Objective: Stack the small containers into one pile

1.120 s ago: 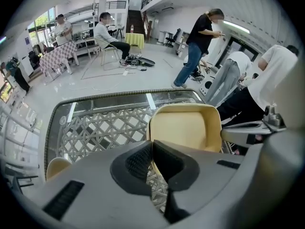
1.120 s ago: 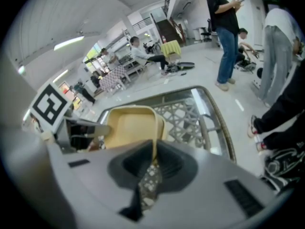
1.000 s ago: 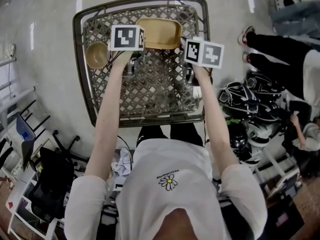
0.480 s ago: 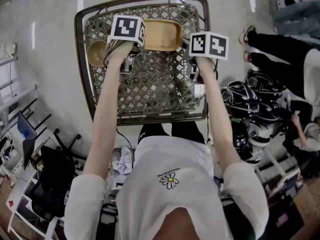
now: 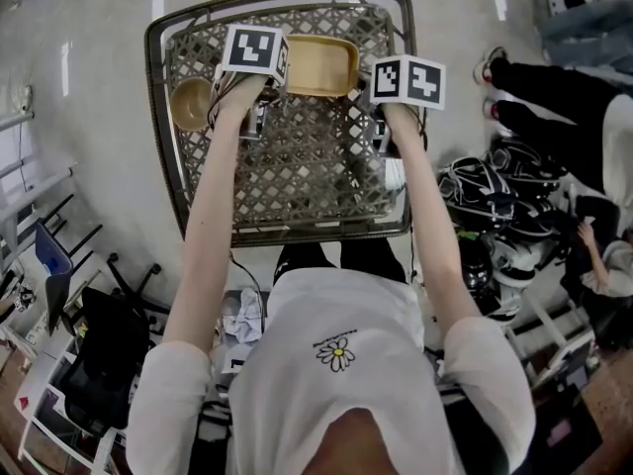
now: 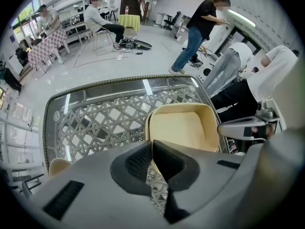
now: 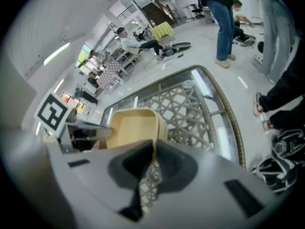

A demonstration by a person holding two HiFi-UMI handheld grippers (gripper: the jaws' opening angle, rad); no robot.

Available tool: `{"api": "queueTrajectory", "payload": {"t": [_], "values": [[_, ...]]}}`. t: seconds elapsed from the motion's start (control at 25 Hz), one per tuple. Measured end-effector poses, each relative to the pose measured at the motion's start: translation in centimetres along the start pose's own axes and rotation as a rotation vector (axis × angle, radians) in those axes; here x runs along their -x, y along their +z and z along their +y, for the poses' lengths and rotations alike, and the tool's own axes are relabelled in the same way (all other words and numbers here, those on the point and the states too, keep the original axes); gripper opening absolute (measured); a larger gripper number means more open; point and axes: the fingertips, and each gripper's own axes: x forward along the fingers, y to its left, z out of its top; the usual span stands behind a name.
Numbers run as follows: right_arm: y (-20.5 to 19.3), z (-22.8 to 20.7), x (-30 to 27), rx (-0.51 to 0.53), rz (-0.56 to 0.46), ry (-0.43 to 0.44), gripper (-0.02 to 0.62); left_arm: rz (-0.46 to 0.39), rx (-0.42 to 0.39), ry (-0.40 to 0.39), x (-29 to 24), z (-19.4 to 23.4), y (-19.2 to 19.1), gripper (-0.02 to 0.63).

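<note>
A square tan container [image 5: 315, 65] sits at the far middle of the lattice table [image 5: 287, 234], and a round tan bowl [image 5: 190, 102] stands at its left. My left gripper [image 6: 151, 146] is shut with nothing visibly between its pads, its tip just short of the square container's [image 6: 183, 127] near left edge. The round bowl [image 6: 57, 165] peeks out at the lower left of that view. My right gripper [image 7: 153, 149] is also shut, close to the container's [image 7: 133, 128] near right corner. Whether either tip touches the rim I cannot tell. In the head view the marker cubes [image 5: 252, 50] hide both fingertips.
The table's raised metal rim [image 5: 158, 117] runs around the lattice top. Bags and helmets [image 5: 485, 196] lie on the floor at the right, beside a person's legs [image 5: 554, 92]. Other people stand and sit farther off [image 6: 198, 30].
Both grippers have tilted a little, their marker cubes shifting slightly toward the table's far side. The square container and the round bowl have stayed where they were.
</note>
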Motion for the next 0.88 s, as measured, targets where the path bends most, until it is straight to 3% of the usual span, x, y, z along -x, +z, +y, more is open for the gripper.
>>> {"api": "queueTrajectory", "payload": {"t": [0.24,0.48,0.72,0.88], "values": [[0.4,0.4,0.8,-0.056,-0.051,-0.021,0.048,-0.018,-0.004,0.061,1.0,0.3,-0.1,0.046],[2.3,2.5,4.4,0.002,-0.157,-0.021,0.094,-0.132,0.022,0.063,4.7,0.4,1.9,0.12],[6.3,6.6,12.2,0.148,-0.382,-0.055,0.092,-0.345,0.032,0.038,13.2,-1.6,5.1,0.118],[7.7,10.8,18.9,0.255,-0.564,-0.046,0.091,-0.56,0.027,0.009,21.5,-3.4,6.1,0.114]]}}
